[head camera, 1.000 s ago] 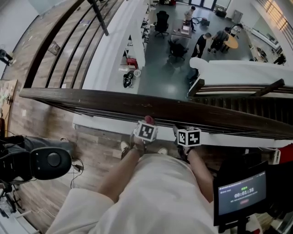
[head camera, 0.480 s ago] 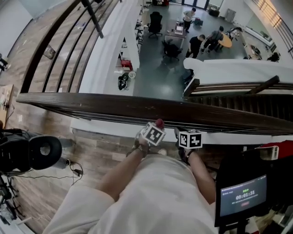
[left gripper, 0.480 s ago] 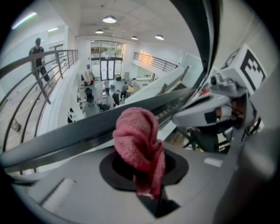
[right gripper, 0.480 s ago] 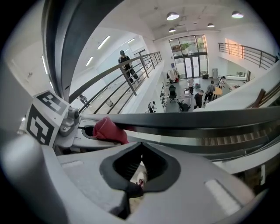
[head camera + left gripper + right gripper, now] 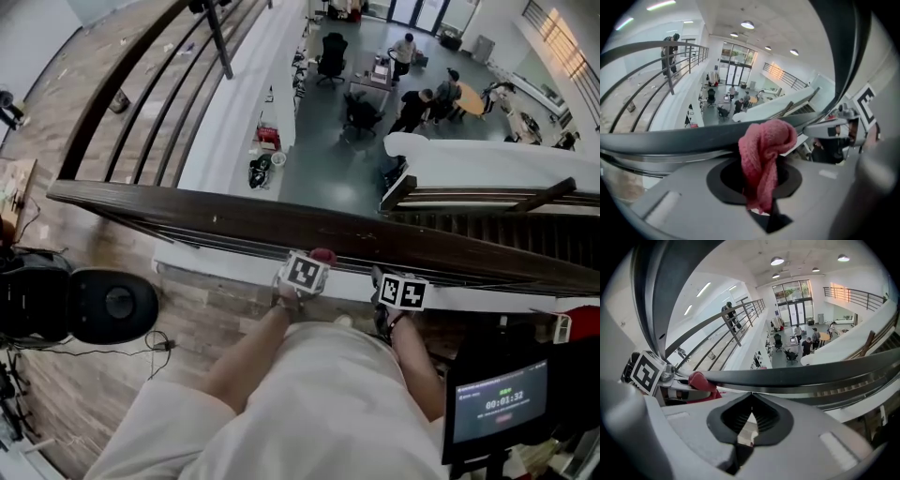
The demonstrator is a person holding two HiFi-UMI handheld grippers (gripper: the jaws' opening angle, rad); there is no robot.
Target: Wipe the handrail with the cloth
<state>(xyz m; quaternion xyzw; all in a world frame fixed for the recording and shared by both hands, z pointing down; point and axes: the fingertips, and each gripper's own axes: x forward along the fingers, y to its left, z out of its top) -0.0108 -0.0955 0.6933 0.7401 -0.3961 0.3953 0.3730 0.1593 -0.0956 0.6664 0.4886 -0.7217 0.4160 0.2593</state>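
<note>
Jaws of the left gripper (image 5: pixel 764 194) are clamped on a pink cloth (image 5: pixel 765 154), which bunches up in a knot above them and rises against the dark handrail (image 5: pixel 670 139) that crosses the view. From the head view the left gripper (image 5: pixel 302 273) sits at the handrail's (image 5: pixel 225 218) near edge, with the cloth (image 5: pixel 322 255) poking up just beside the wood; I cannot tell if it presses on it. The right gripper (image 5: pixel 750 399) has its 2 jaws pressed together with nothing between them, and it points at the handrail (image 5: pixel 815 371) from just below. It (image 5: pixel 404 292) is close beside the left one, a little further right along the rail. In the right gripper view the cloth (image 5: pixel 700 380) shows at the left, under the rail. A lit screen (image 5: pixel 497 397) stands at the person's right.
</note>
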